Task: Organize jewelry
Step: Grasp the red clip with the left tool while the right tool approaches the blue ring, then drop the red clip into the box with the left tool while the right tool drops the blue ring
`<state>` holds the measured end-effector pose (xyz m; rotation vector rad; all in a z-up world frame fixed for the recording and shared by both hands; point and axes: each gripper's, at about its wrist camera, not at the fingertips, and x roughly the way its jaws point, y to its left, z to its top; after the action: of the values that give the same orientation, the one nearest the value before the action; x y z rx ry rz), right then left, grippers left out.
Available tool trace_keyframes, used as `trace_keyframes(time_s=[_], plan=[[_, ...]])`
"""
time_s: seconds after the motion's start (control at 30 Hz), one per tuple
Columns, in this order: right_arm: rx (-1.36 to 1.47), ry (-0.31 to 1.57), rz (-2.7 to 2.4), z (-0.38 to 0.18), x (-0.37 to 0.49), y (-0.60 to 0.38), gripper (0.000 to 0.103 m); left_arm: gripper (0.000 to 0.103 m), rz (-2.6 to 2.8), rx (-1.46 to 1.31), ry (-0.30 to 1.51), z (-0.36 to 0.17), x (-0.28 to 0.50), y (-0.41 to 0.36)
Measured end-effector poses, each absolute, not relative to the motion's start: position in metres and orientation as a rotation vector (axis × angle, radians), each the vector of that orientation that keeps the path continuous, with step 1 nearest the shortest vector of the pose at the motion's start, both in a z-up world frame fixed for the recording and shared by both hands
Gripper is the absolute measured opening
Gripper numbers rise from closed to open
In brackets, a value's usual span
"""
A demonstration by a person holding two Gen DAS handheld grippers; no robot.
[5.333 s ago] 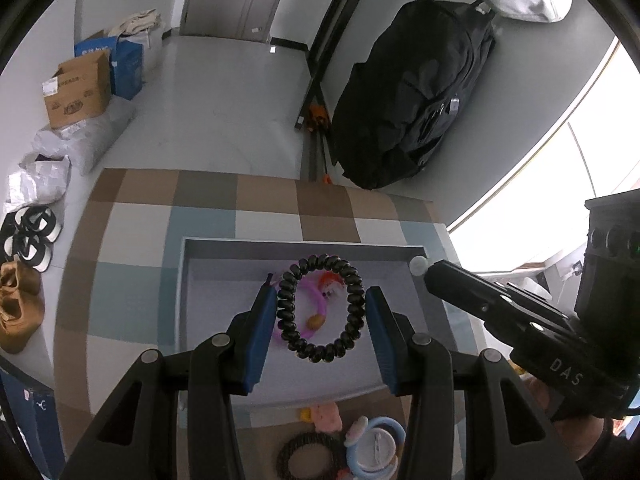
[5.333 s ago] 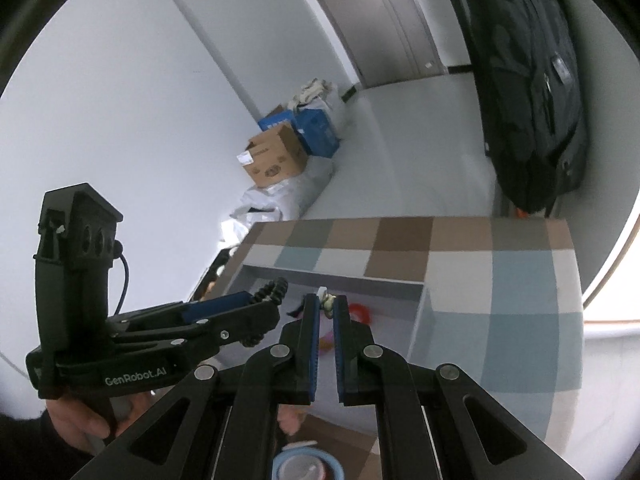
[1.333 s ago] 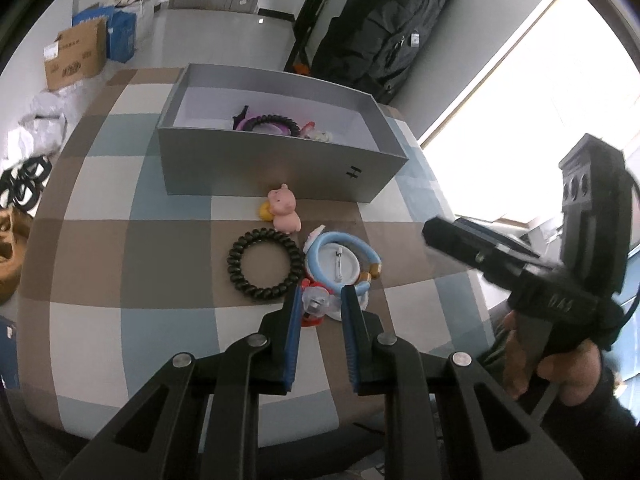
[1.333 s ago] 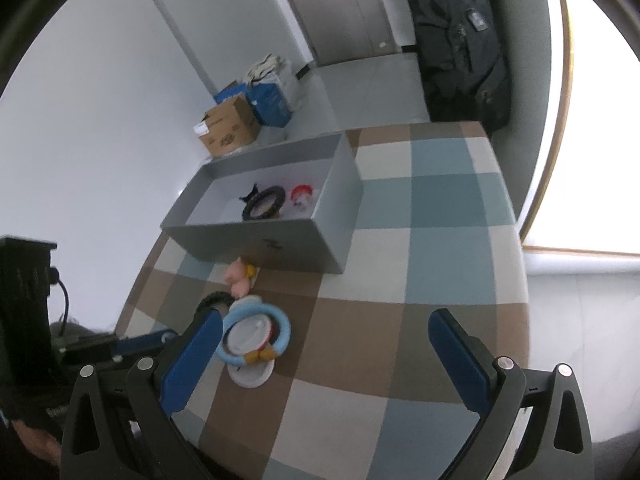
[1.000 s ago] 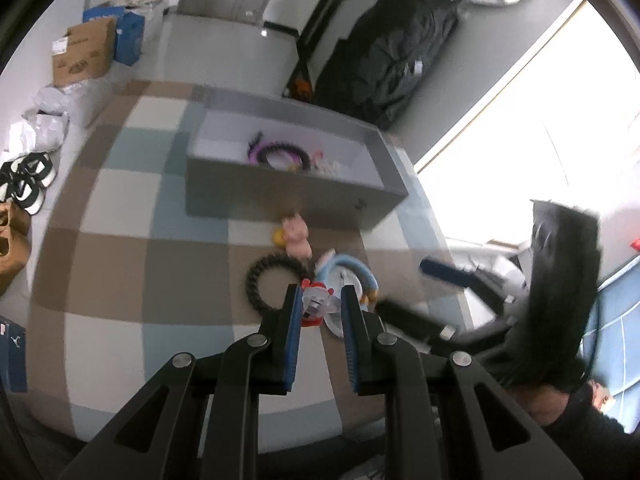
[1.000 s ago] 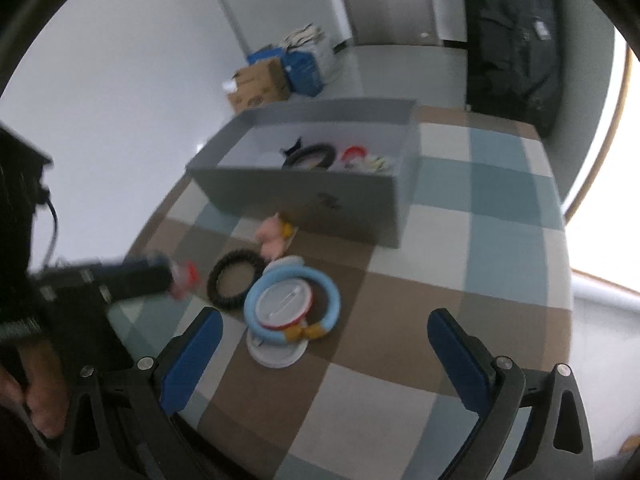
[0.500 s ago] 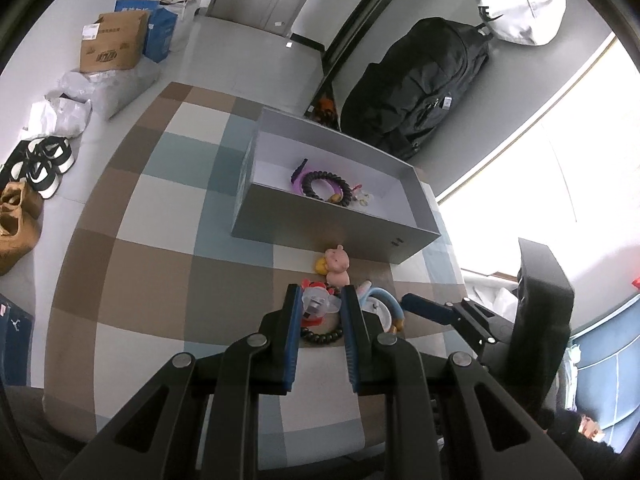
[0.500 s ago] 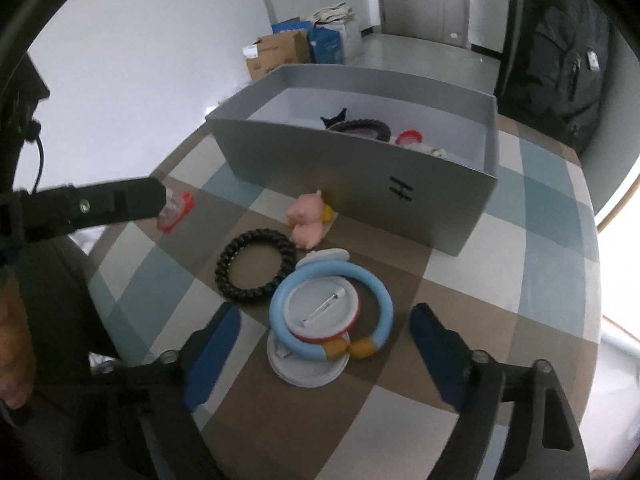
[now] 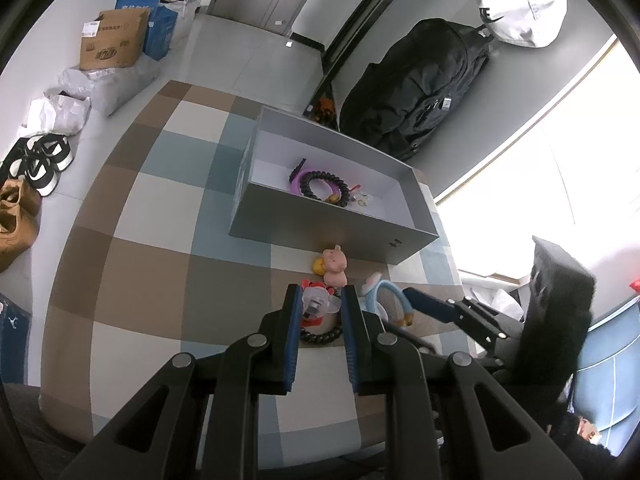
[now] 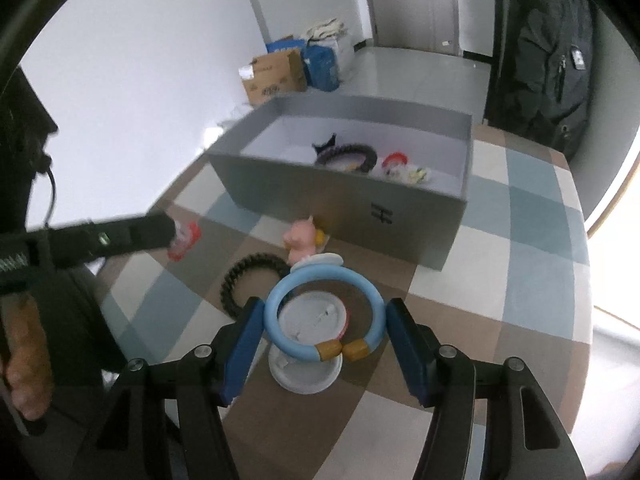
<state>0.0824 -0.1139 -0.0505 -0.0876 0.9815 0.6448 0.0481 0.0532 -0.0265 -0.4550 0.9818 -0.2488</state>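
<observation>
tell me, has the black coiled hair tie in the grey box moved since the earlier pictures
Yes. 5.3 s ago the left gripper held it above the grey box; now the black coiled hair tie lies inside, on the purple ring.

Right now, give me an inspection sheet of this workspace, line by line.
Surface: checked cloth in brown, blue and cream covers the table.
Job's things: grey box holds a black coil band and small pieces; blue ring, black coil tie, pink pig charm and white round badges lie outside it.
Clutter: nothing seen.
Grippers: left tongs shut on a red-and-clear charm; right tongs open, straddling the blue ring.
Cables: black lead at the left unit.
Surroundings: cardboard boxes, shoes, black backpack.
</observation>
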Motion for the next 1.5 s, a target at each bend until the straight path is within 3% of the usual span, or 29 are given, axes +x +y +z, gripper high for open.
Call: trace_keyframes(time_s=[0.63, 1.5], plan=[[0.079, 0.971, 0.689, -0.036, 0.101, -0.124, 0.062, 0.015, -0.197, -0.365, 0.954, -0.018, 0.060, 0.043], [0.249, 0.789, 0.762, 0.002, 0.140, -0.140, 0.062, 0.015, -0.231, -0.319, 0.884, 0.010, 0.127, 0.037]])
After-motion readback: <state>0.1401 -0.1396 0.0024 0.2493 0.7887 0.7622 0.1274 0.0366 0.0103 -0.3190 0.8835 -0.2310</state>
